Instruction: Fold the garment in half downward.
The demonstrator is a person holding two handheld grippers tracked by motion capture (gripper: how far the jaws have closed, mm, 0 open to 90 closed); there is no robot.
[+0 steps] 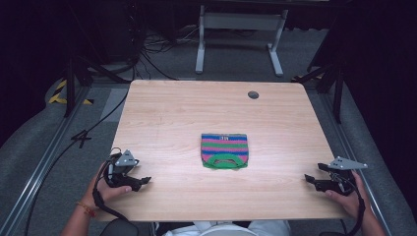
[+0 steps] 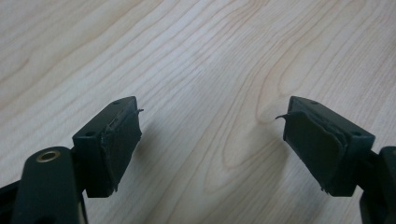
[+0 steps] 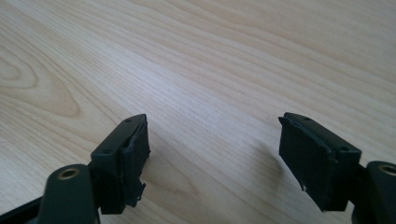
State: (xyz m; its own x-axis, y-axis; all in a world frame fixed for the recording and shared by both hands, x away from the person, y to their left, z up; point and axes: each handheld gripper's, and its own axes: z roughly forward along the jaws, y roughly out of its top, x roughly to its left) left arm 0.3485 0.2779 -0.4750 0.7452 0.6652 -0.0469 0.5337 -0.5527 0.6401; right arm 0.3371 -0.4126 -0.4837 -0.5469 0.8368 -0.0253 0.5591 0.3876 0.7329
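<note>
A small knitted bag (image 1: 224,150) with pink, green and blue stripes and a green handle lies flat near the middle of the wooden table (image 1: 167,113). My left gripper (image 1: 143,181) rests low near the table's front left corner, well to the left of the bag, jaws open and empty. My right gripper (image 1: 310,180) sits near the front right edge, well to the right of the bag, also open. In the left gripper view, the left gripper (image 2: 212,114) has bare wood between its worn black pads (image 2: 122,140). The right gripper (image 3: 215,126) likewise spans bare wood.
A round cable hole (image 1: 253,94) marks the table's far right part. Beyond the far edge stands a white metal frame (image 1: 241,22), with cables (image 1: 152,54) on the grey floor. A rail (image 1: 44,167) runs along the floor left of the table.
</note>
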